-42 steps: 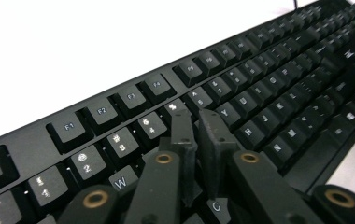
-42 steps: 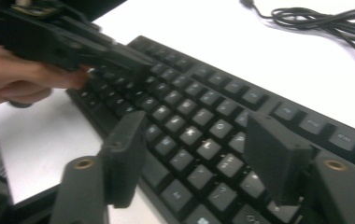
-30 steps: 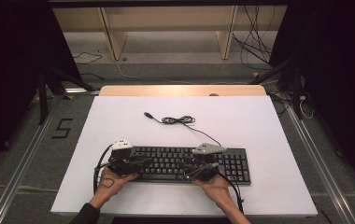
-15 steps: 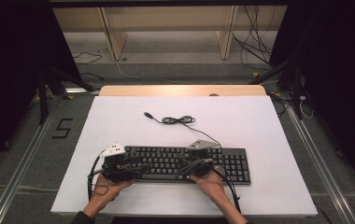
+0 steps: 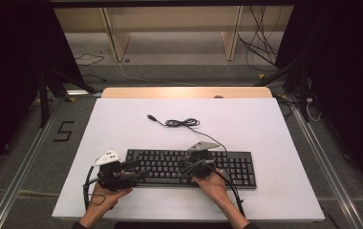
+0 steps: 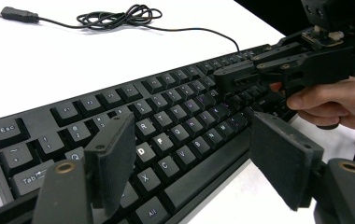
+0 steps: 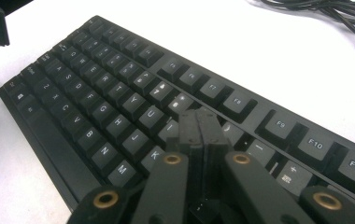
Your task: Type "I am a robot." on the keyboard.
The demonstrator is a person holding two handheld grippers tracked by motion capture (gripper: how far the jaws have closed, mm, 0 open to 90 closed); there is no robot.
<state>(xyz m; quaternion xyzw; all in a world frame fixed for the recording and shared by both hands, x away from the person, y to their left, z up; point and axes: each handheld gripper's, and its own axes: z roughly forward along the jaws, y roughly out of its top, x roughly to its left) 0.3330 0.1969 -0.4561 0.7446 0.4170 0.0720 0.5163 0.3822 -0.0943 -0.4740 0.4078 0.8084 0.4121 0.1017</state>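
A black keyboard (image 5: 239,168) lies across the near half of the white table (image 5: 265,124). My left gripper (image 5: 135,170) hovers at its left end and is open. Its jaws have just been opening; the keys (image 6: 185,107) lie below the gap between the two pads (image 6: 112,161), with nothing gripped. My right gripper (image 5: 189,167) is shut, its tips (image 7: 199,126) resting over the middle letter keys (image 7: 96,93). In the left gripper view the right gripper (image 6: 259,74) points across the keys, held in a hand (image 6: 339,100).
The keyboard's thin black cable (image 5: 182,122) lies coiled on the table behind it and ends in a loose USB plug (image 6: 14,14). A wooden strip (image 5: 184,92) runs along the table's far edge. Cables and stands sit on the floor beyond.
The left gripper has drifted left and toward the person, off the keys to the keyboard's left end. The right gripper has stayed over the middle keys.
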